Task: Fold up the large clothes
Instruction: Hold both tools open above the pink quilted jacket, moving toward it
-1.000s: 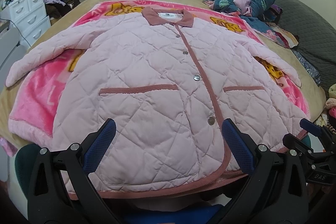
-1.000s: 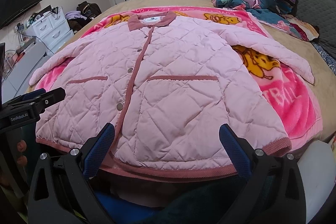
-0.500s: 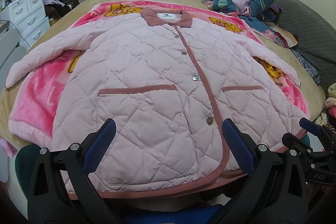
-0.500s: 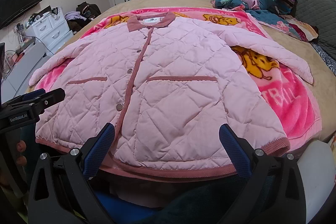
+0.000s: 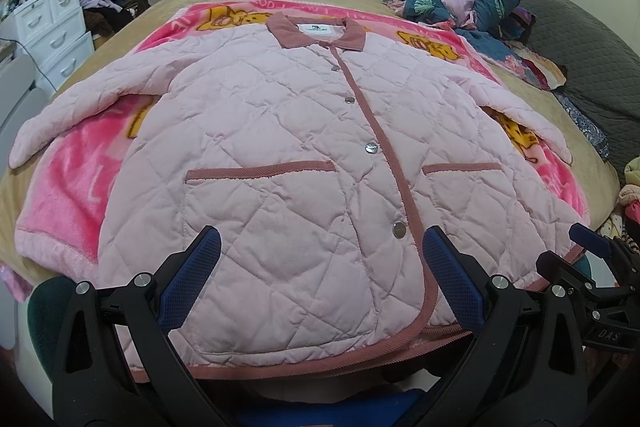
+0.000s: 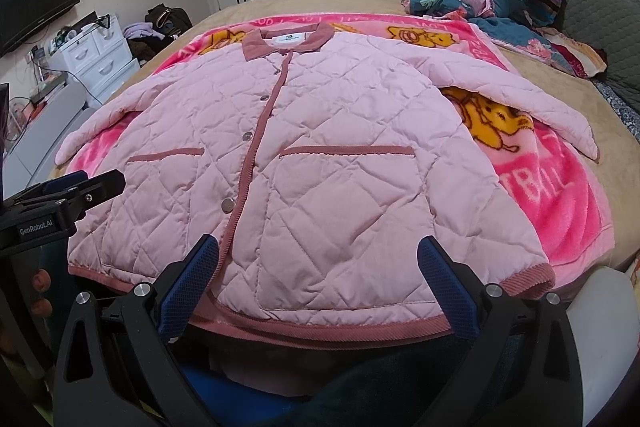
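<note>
We hold the left claw (image 5: 320,283) spread apart at 6 o'clock of the jacket (image 5: 304,163), which lies flat, buttoned and unfolded on the blanket (image 5: 72,195). The right claw (image 6: 318,281) is likewise apart. No fold is made; all remain.

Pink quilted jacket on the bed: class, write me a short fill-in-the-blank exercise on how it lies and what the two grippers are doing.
1. The jacket lies flat on a pink ____.
2. Its front is fastened with metal ____.
3. Both sleeves are spread ____ from the body.
4. The left gripper and right gripper both have their jaws ____.

Missing words: blanket; snaps; outward; open
</note>
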A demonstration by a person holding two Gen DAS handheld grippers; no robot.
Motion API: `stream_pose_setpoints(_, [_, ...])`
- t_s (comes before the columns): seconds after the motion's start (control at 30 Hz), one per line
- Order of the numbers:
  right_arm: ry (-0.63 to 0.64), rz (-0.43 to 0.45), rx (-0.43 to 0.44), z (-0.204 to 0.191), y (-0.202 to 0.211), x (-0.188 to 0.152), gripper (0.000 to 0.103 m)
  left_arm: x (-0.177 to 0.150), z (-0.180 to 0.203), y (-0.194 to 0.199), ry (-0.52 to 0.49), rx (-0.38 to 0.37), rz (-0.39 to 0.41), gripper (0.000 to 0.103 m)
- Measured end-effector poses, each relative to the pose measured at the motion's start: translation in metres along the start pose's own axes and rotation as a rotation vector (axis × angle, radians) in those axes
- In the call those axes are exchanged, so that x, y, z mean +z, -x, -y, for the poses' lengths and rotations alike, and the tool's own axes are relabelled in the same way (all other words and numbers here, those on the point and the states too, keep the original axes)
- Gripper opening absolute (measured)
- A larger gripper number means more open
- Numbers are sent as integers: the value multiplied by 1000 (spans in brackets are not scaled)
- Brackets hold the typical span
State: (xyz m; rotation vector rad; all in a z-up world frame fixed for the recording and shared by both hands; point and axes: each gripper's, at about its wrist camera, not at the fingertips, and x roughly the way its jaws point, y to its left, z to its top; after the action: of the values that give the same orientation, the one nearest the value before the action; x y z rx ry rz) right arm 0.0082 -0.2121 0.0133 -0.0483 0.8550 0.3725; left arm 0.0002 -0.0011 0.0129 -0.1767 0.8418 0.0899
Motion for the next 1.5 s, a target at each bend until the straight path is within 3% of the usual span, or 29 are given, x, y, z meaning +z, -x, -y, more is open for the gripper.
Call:
stream_pose_setpoints(0.27, [-3, -5, 10, -3, -9, 6, 99, -1, 0, -6, -2, 3, -3, 95])
stream_pose_setpoints(0.8, [22, 17, 55, -19, -21, 47, 99, 28, -21, -16, 34, 40, 9, 95])
stream_pose_setpoints(1.5, [6, 28, 80, -20, -40, 113, 99, 86, -32, -29, 73, 37, 19, 95])
